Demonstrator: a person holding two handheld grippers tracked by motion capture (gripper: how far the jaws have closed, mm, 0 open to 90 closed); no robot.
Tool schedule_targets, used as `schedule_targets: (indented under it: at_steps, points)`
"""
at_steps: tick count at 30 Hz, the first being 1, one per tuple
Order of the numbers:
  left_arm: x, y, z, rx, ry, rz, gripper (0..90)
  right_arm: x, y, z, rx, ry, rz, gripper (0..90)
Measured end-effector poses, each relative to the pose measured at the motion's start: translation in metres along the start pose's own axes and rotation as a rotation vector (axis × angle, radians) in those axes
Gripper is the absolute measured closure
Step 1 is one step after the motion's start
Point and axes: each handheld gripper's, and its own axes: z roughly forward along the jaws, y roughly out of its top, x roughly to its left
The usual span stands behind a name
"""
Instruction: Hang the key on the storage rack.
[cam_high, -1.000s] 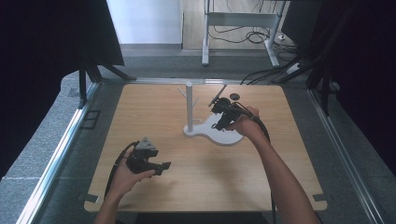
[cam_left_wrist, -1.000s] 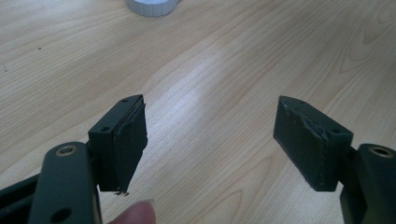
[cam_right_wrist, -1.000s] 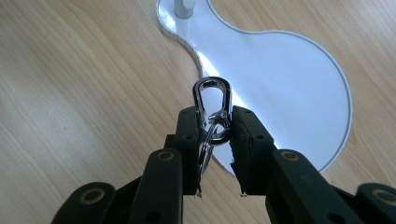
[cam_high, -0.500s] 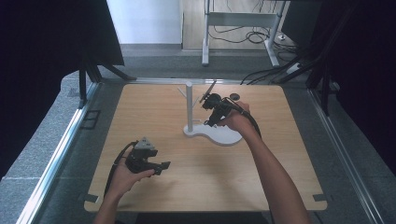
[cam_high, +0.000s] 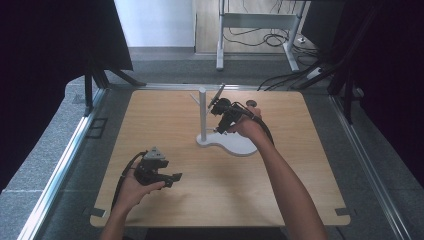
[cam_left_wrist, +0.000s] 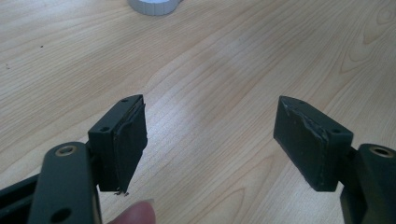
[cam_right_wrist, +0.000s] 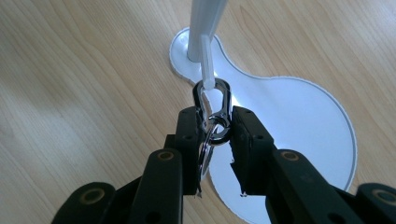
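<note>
A white stand (cam_high: 235, 146) with an upright post (cam_high: 202, 112) sits on the wooden table. In the right gripper view a thin white peg (cam_right_wrist: 208, 60) slants down from the post (cam_right_wrist: 205, 23), and its tip sits in the loop of a silver carabiner (cam_right_wrist: 213, 99) with a key ring. My right gripper (cam_right_wrist: 214, 122) is shut on that carabiner and ring, just right of the post in the high view (cam_high: 220, 107). My left gripper (cam_high: 172, 178) rests low at the front left, open, with bare wood between its pads (cam_left_wrist: 210, 135).
The stand's flat white base (cam_right_wrist: 299, 126) spreads under the right gripper. A small dark object (cam_high: 252, 104) lies at the table's far right. A metal rail (cam_high: 60, 170) runs along the left edge. Bare wood lies between the two hands.
My right gripper has moved left and closer to the post, bringing the carabiner onto the peg. The left gripper has stayed in place, open.
</note>
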Motion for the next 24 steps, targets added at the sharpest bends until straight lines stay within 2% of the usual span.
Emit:
schedule_targets:
  at_steps: [11, 24]
  points:
    - [0.001, 0.0, 0.001, 0.001, 0.0, -0.003, 26.1, 0.006, 0.016, 0.005, 0.016, -0.019, -0.014, 73.5]
    - [0.001, -0.001, 0.004, 0.015, -0.006, -0.002, 25.8, 0.01, 0.028, 0.011, 0.022, -0.041, -0.002, 73.2]
